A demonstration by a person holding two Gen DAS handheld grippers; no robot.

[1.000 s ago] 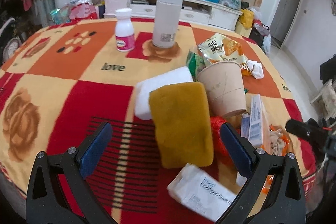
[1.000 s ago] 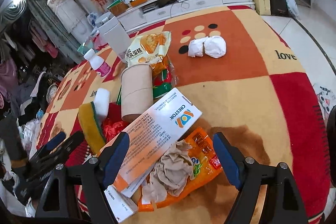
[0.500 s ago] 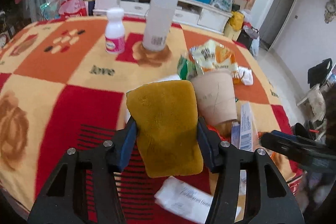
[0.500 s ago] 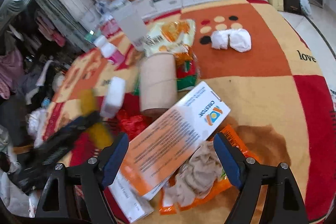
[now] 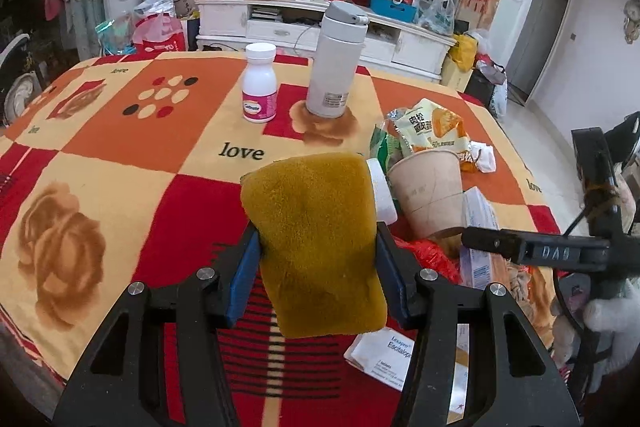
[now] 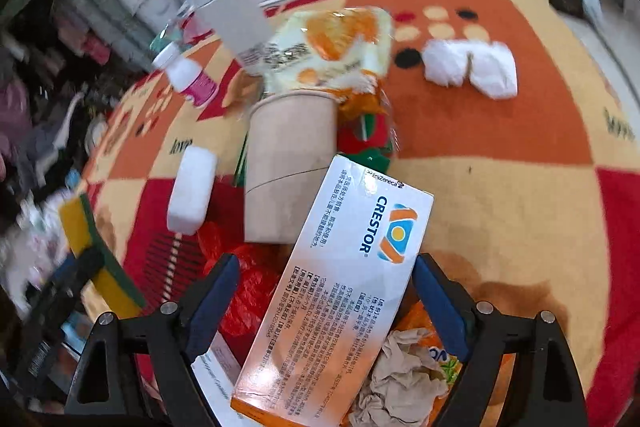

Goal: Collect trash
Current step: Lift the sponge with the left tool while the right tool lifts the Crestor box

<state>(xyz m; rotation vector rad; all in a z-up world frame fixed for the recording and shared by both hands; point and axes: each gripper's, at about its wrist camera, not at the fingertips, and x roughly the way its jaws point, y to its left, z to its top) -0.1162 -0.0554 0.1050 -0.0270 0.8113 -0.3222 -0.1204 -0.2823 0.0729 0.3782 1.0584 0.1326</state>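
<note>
My left gripper (image 5: 318,267) is shut on a mustard-yellow sponge (image 5: 316,239) and holds it off the red and orange tablecloth (image 5: 132,155). The right wrist view shows that sponge (image 6: 80,227) at the far left, green-backed. My right gripper (image 6: 326,303) hangs over the trash pile with its jaws opening. A white and orange Crestor box (image 6: 352,287) lies between the jaws, and neither pad presses on it. Behind the box lies a brown paper cup (image 6: 288,163) on its side. One black finger of the right gripper (image 5: 520,249) reaches in from the right.
Beyond the cup lie a snack bag (image 6: 332,43), white tissue wads (image 6: 468,67) and a white block (image 6: 192,195). Red plastic (image 6: 244,287) and crumpled brown paper (image 6: 400,379) sit near the box. A pill bottle (image 5: 260,83) and thermos (image 5: 336,63) stand farther back.
My left gripper closed on the sponge and lifted it off the cloth. My right gripper moved in over the Crestor box, which now fills the space between its jaws.
</note>
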